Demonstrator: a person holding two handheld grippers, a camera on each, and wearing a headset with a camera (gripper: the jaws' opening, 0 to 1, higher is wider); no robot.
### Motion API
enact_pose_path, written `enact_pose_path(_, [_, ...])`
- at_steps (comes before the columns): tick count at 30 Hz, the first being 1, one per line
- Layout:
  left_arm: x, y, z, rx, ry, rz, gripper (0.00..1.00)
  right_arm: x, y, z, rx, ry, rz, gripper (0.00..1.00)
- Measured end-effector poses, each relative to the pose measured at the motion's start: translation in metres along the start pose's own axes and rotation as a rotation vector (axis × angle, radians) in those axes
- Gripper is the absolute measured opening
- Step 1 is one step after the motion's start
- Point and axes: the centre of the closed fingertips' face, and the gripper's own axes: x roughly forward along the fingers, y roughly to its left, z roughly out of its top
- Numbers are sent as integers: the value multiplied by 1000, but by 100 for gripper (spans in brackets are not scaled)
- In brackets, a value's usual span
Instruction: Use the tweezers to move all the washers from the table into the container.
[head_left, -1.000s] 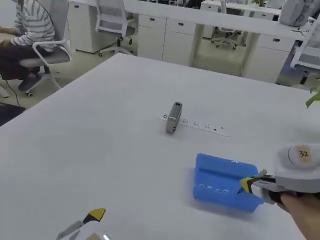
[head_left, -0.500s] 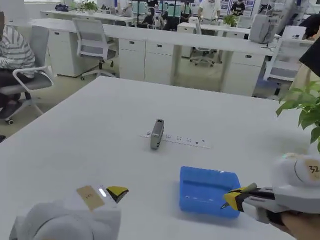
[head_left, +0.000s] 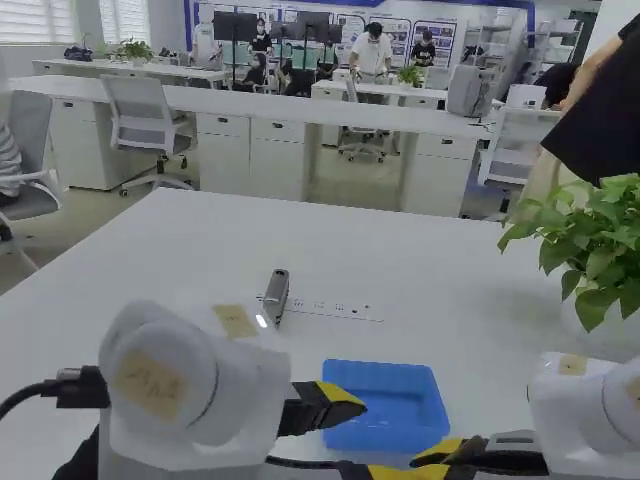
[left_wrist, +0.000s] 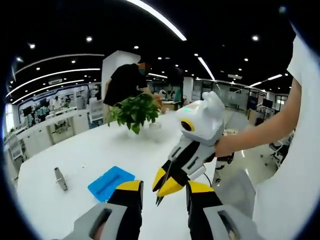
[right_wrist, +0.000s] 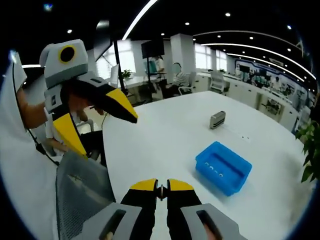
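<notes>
Open-plan office, white desks and chairs far off, and a wide white table (head_left: 180, 250) in front with a potted plant (head_left: 590, 250) at its right edge. Both tools are held up off the surface, near the person and close together. The left gripper (left_wrist: 165, 189) has its jaws apart and holds nothing. The right gripper (right_wrist: 161, 186) is clamped on the tweezers (left_wrist: 159, 200), whose thin dark tip pokes out past its yellow jaws.

On the table the blue container (head_left: 400, 395) sits nearest, with a grey block (head_left: 275, 295) beyond it. The washers (head_left: 330, 307) lie in a faint row just right of that block, well apart from the tweezers.

Likely trouble, as I judge it: the two tools knocking each other, the tweezers twisting in so narrow a hold, or a reach over the container nudging it. The right gripper view shows pale dots along the container's inner wall, too small to name, while in the head view that wall looks plain. The head view gives the washers best.
</notes>
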Motion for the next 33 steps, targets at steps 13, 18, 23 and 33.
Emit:
enact_pose_path(13, [28,-39,-5,1,64,-279,21,-7,43,-18,-119,120,165,3])
enact_pose_path(18, [32,-46,-4,7,42,-318,12,-6,51,-19,-124,135,197,3])
enact_pose_path(23, [31,-48,-3,81,15,-313,0,-3,54,-18,-120,135,210,3])
enact_pose_path(33, [25,-36,2,113,-7,-277,0,-6,49,-13,-84,85,205,4])
